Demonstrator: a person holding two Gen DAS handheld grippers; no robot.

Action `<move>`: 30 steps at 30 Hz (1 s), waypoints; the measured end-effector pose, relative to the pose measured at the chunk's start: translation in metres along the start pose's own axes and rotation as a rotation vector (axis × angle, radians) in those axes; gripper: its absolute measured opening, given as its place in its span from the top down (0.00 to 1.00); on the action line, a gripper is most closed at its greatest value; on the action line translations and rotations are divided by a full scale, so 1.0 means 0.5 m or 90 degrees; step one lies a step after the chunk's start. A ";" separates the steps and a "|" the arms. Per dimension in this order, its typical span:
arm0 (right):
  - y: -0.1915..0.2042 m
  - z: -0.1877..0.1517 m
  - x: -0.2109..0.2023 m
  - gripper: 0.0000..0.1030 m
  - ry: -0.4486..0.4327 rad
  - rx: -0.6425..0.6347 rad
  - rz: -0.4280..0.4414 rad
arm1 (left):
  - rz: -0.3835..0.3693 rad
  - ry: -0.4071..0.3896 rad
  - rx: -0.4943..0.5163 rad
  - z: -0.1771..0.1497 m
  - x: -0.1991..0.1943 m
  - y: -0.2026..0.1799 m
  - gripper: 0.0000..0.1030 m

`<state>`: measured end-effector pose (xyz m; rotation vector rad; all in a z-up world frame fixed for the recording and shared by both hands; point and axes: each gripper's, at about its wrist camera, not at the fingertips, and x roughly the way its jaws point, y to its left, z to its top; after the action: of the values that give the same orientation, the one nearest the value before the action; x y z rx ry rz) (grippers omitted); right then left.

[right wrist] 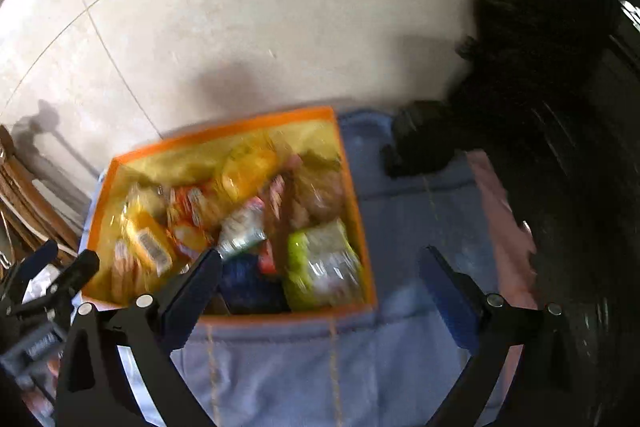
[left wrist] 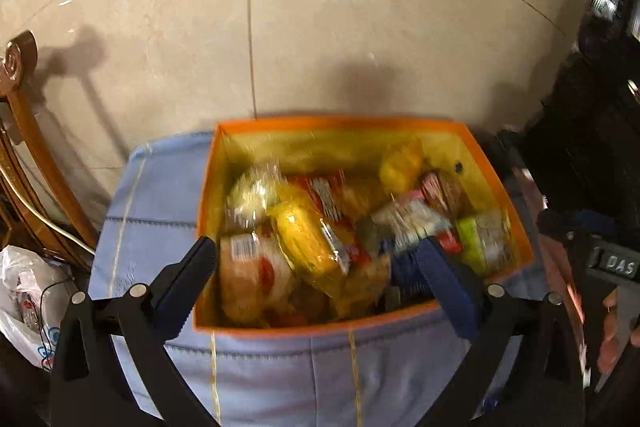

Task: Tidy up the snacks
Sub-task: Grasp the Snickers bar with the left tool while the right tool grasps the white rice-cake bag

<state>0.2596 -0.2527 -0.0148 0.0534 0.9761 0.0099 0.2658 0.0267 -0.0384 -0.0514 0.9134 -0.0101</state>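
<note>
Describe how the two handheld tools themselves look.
Both match: the left tool and right tool have black angular linkage arms with round silver pivot pins, ending in flat fingers faced with dark blue ribbed pads. In the left wrist view, the other tool's grey body carries white letters "DAS", beside bare skin of the hand. No cables visible.

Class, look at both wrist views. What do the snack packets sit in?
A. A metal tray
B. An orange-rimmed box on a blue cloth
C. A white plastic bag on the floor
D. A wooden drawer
B: the snack packets lie inside the orange-rimmed box, which rests on the blue cloth; both open tongs hold nothing.
</note>
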 end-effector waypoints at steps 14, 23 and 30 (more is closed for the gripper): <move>-0.002 -0.370 -0.031 0.03 0.174 0.020 0.058 | -0.105 0.073 0.190 -0.318 -0.016 -0.099 0.04; -0.009 -0.473 0.074 0.04 0.240 0.130 0.106 | -0.093 0.091 0.107 -0.456 -0.009 -0.081 0.04; -0.047 -0.481 0.105 0.04 0.198 0.083 0.010 | -0.043 0.036 0.202 -0.492 -0.013 -0.131 0.04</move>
<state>0.0894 -0.2648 -0.1940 0.1840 1.2862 -0.0320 0.0681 -0.0484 -0.1804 0.2142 0.9576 -0.2198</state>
